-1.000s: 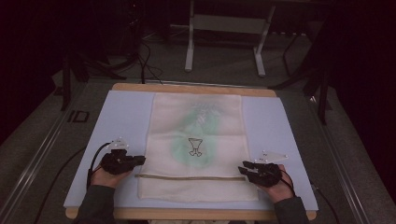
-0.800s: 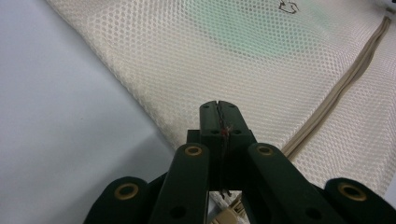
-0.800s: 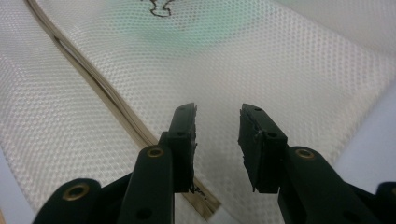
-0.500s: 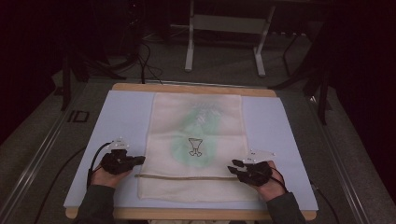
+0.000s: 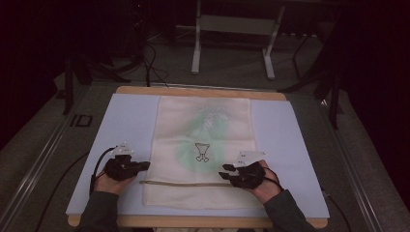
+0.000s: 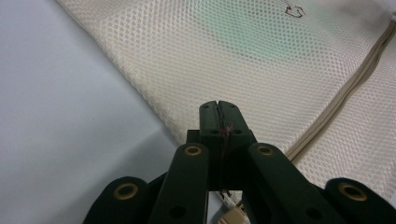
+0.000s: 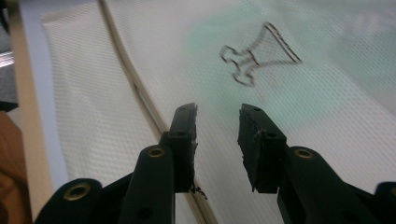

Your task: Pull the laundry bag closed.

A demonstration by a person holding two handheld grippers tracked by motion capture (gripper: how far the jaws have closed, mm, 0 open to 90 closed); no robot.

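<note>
A cream mesh bag (image 5: pixel 205 125) lies flat on a pale blue mat (image 5: pixel 125 121), with a beige zipper (image 5: pixel 186 182) running across its near end. Something green (image 5: pixel 186 150) shows through the mesh under a black clip drawing (image 5: pixel 203 152). My left gripper (image 5: pixel 144 165) sits at the bag's left edge by the zipper's end. In the left gripper view its jaws (image 6: pixel 218 106) are pressed together over the mesh (image 6: pixel 187 51), with the zipper pull (image 6: pixel 231 217) under them; I cannot tell if mesh is pinched. My right gripper (image 5: pixel 226 170) hovers open over the bag, its jaws (image 7: pixel 217 114) empty beside the zipper (image 7: pixel 135 88).
The mat covers a wooden table whose edge (image 5: pixel 193 91) shows at the back. Behind the table stands a metal frame (image 5: pixel 232 29) on a dark floor with cables (image 5: pixel 150 63). A cable (image 5: pixel 96 166) trails from the left gripper.
My right gripper has moved left from the bag's right edge onto the bag, close to the zipper. The left hand has stayed in place.
</note>
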